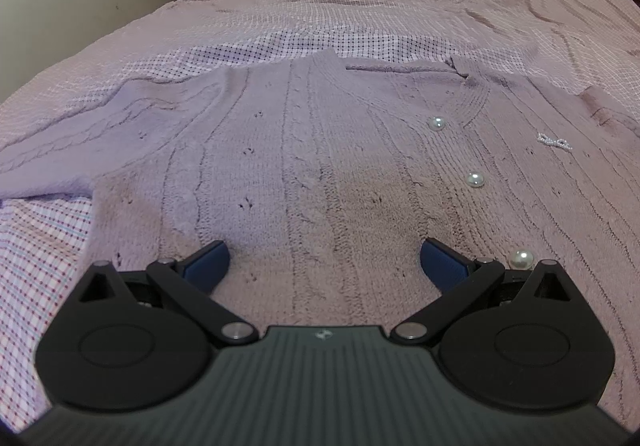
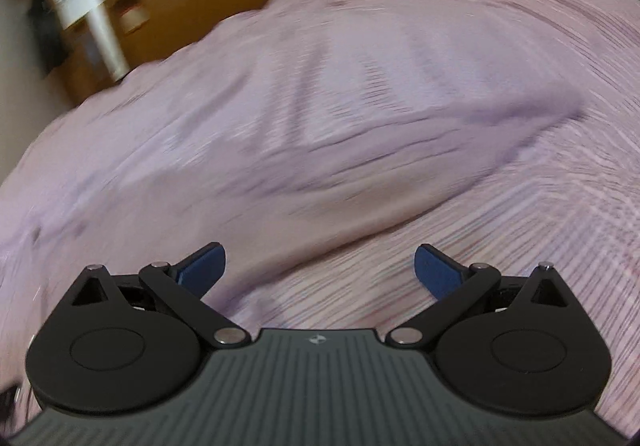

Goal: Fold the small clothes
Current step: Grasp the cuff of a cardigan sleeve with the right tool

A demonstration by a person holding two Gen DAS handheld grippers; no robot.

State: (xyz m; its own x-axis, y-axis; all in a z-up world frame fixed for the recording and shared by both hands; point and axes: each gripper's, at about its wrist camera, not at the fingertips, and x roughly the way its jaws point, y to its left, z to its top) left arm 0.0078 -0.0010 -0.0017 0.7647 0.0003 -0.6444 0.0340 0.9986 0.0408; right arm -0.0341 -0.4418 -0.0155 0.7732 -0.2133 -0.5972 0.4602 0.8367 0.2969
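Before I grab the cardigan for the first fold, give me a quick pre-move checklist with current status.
1. Left gripper open: ok, jaws wide over the knit.
2. Right gripper open: ok, empty.
3. Cardigan lying flat on the bed: ok, front up.
4. Pearl buttons fastened: cannot tell.
5. Left sleeve spread out: ok.
6. Right wrist view sharp enough to aim: not ok, blurred.

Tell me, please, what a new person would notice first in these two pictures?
First, the lilac cable-knit cardigan spread flat on the checked pink bedspread, filling the left wrist view. Next, its round pearl buttons running down the right side. The open left gripper hovers over the hem; the right wrist view is blurred, its open right gripper above bedspread.
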